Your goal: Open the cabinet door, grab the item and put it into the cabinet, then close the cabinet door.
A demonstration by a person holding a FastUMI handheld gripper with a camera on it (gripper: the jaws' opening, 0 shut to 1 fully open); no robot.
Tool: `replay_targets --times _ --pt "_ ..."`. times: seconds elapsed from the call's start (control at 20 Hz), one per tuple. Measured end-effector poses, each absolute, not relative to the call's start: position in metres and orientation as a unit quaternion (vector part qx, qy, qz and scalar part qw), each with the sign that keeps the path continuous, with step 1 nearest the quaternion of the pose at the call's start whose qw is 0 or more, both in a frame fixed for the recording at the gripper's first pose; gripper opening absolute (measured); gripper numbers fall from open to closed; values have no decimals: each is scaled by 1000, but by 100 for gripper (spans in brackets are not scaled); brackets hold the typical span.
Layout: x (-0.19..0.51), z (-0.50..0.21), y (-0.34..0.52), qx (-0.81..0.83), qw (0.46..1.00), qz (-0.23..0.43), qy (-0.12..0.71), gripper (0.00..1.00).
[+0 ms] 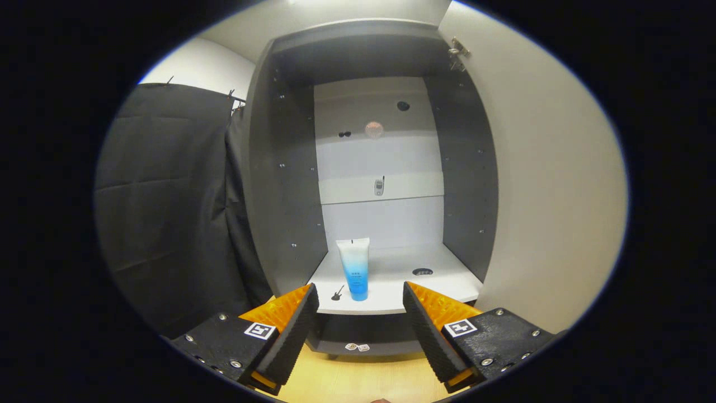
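Note:
The cabinet [291, 184] stands with its door [537, 184] swung wide to the right. On the cabinet's white shelf [442, 280] a blue and white tube [354, 267] stands upright on its cap, near the shelf's front edge. My gripper [361, 296] is open, with nothing between its fingers. The tube is just ahead of the fingers, a little left of the middle of the gap, and apart from both of them.
A dark round hole [422, 272] lies in the shelf to the right of the tube. A small guitar-shaped sticker [337, 294] sits left of the tube. Black cloth [168, 207] hangs left of the cabinet. A wooden surface [358, 380] lies below the fingers.

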State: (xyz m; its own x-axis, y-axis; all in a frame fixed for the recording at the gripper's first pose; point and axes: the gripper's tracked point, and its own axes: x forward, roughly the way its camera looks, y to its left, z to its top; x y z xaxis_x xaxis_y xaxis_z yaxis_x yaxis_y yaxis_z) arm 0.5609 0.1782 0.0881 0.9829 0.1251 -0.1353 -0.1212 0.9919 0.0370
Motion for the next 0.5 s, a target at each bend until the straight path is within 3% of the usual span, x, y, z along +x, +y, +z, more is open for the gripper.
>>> replay_targets --times 0.5 --pt "458 91 173 17 997 68 35 93"
